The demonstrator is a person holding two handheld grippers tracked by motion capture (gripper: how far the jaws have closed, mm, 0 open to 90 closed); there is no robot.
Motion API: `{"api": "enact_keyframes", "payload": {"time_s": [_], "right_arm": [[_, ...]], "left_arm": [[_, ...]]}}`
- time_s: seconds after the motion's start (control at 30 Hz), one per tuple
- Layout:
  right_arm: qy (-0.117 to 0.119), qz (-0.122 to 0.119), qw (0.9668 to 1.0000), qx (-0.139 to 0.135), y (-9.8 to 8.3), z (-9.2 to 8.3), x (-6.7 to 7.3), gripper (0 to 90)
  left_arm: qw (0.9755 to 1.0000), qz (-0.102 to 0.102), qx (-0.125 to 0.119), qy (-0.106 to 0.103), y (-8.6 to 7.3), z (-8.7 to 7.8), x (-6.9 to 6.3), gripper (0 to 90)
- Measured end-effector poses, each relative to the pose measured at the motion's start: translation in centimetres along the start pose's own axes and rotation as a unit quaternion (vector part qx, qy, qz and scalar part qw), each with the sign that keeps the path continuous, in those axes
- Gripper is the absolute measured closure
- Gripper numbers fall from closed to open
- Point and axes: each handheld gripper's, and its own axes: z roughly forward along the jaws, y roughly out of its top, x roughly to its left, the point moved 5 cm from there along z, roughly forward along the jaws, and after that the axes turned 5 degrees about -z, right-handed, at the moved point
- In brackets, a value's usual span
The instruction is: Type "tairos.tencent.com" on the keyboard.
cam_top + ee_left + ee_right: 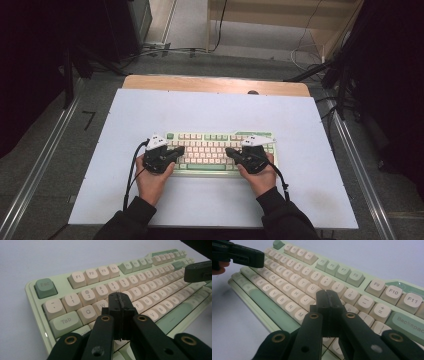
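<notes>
Both jaw pairs are closed empty over the keyboard (220,150); with the left hand-held gripper (121,303) and right hand-held gripper (327,302) tilted, neighbouring keys could be pressed.

Lab: floor rails (40,165), trailing cables (305,42)

Wide open white surface (150,115) to the far side, left and right, room to sweep any way there. The keyboard (210,150) sits in the near middle, the one low obstacle. Left claw (181,150) and right claw (229,151) hover over its rows, well apart, with a free lane of keys between them.
</notes>
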Motion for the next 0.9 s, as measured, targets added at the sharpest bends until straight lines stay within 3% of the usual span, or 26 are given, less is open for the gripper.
{"api": "enact_keyframes", "payload": {"time_s": [0.9], "right_arm": [[-0.003, -0.002, 1.0000, -0.002, 0.98, 0.96, -0.19, 88.2]], "left_arm": [[1.0000, 0.001, 0.000, -0.004, 0.03, -0.05, -0.06, 90.0]]}}
